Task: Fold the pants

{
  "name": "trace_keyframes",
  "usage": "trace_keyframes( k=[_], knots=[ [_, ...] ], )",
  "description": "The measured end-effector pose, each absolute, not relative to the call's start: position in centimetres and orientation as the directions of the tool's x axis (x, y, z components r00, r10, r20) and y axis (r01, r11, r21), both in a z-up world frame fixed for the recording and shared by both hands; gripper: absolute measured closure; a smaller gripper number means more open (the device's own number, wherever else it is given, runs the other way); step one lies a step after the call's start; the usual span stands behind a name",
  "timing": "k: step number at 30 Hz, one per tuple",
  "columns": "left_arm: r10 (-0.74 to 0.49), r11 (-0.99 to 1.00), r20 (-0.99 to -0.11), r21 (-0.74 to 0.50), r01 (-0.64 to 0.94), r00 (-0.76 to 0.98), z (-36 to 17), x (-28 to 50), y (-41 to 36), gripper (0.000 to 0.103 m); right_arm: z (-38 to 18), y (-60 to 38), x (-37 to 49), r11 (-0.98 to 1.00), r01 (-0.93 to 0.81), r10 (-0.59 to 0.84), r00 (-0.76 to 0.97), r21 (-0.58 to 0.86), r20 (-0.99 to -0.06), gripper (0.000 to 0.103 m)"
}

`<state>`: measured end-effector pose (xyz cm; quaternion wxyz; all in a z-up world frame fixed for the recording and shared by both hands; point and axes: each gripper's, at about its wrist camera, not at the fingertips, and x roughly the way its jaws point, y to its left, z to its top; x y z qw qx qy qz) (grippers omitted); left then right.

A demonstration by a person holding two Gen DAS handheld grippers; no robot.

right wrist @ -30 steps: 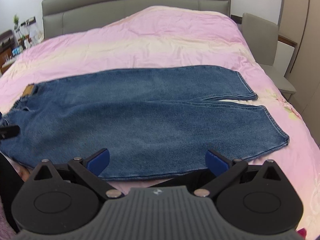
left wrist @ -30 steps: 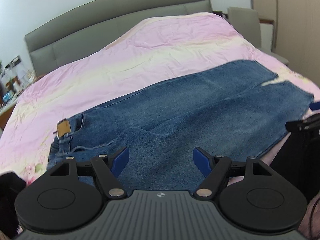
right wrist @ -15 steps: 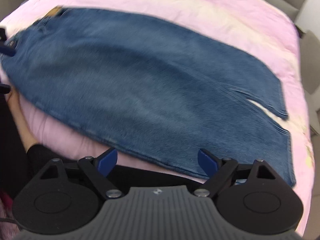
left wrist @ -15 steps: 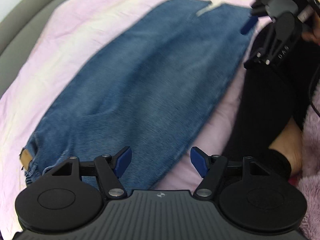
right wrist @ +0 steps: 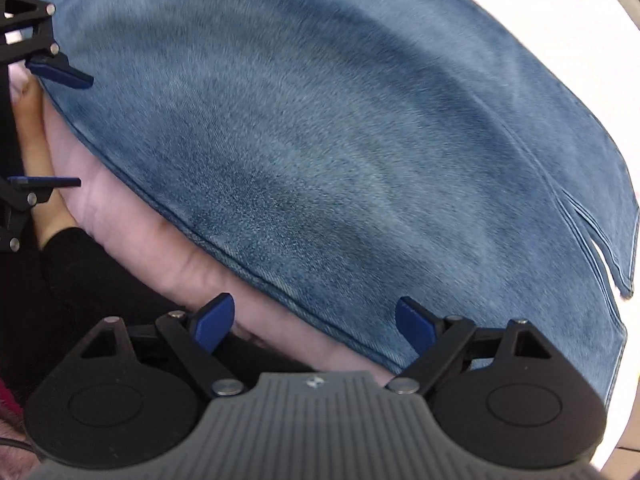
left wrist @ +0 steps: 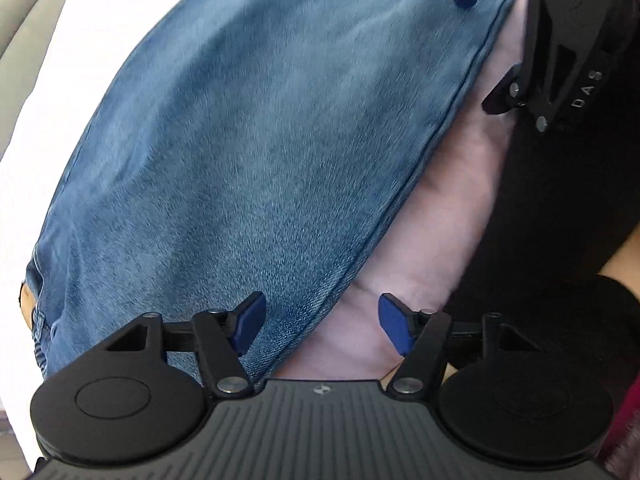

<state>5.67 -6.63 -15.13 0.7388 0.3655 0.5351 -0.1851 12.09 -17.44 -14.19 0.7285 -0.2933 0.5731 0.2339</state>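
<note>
Pants [left wrist: 248, 140] below both steeply down-tilted grippers.

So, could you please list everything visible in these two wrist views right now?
jeans: one pair, blue denim, spread flat on the bed.
bedcover: one, pink, under the jeans, bare strip along their near seam.
headboard: one, grey, top left corner of the left view.
left gripper: one, black with blue pads, open, straddling the jeans' near edge; jaws have just been closing.
right gripper: one, black with blue pads, open over the same edge.
person's clothing: black, beside the bed.
</note>
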Motion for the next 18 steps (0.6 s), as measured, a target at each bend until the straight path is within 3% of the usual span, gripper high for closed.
trace_keyframes(
  k=[4,6,7,10,18],
  knots=[
    [0.14,0.673,-0.905,0.385,0.632,0.403,-15.4,5.6,-6.2,0.068,-15.0,-16.3,11.9,0.695,-0.691,-0.011,0.265,-0.198,-0.964,0.024],
    [0.1,0.714,-0.907,0.353,0.605,0.41,-15.0,5.6,-5.4,0.08,-14.8,-16.2,11.5,0.684,-0.695,-0.012,0.293,-0.222,-0.956,0.037],
    [0.07,0.743,-0.903,0.331,0.582,0.423,-14.6,5.6,-4.8,0.086,-14.6,-16.2,11.3,0.677,-0.697,-0.011,0.311,-0.236,-0.95,0.051],
    [0.018,0.791,-0.88,0.303,0.531,0.475,-12.8,5.6,-3.4,0.089,-13.6,-16.4,10.6,0.665,-0.702,0.014,0.351,-0.253,-0.936,0.085],
    [-0.026,0.87,-0.815,0.267,0.415,0.579,-6.8,9.1,-1.4,0.089,-7.7,-17.2,12.5,0.723,-0.639,0.098,0.471,-0.262,-0.877,0.091]
  ],
)
